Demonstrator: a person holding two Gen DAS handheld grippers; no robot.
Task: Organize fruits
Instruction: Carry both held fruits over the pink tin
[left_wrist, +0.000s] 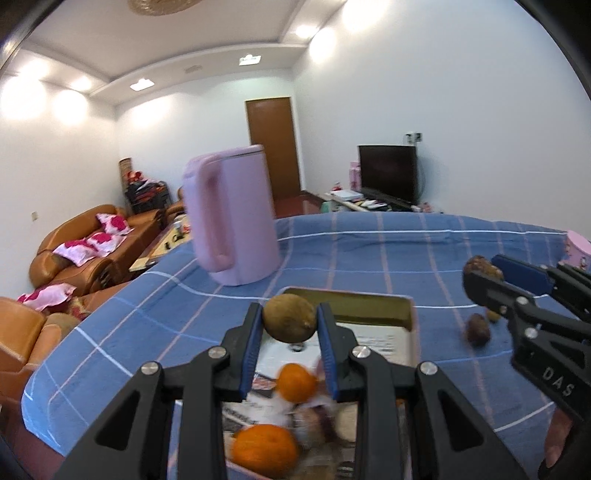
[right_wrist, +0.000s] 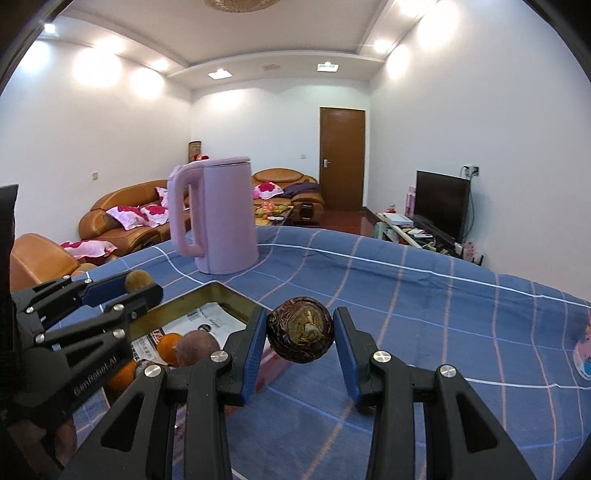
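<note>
My left gripper (left_wrist: 290, 323) is shut on a brown kiwi (left_wrist: 290, 322) and holds it above the metal tin (left_wrist: 380, 308). The tin holds two oranges (left_wrist: 296, 382) and other fruits on printed paper. My right gripper (right_wrist: 300, 332) is shut on a dark wrinkled passion fruit (right_wrist: 300, 331) above the blue cloth, right of the tin (right_wrist: 229, 295). In the left wrist view the right gripper (left_wrist: 480, 275) shows at the right with that fruit. In the right wrist view the left gripper (right_wrist: 142, 282) shows at the left with the kiwi (right_wrist: 137, 280).
A pink kettle (left_wrist: 231, 218) stands on the blue checked tablecloth (left_wrist: 369, 240) behind the tin. Two small dark fruits (left_wrist: 478, 328) lie on the cloth right of the tin. A pink cup (left_wrist: 578, 249) stands at the far right. Sofas are past the table's left edge.
</note>
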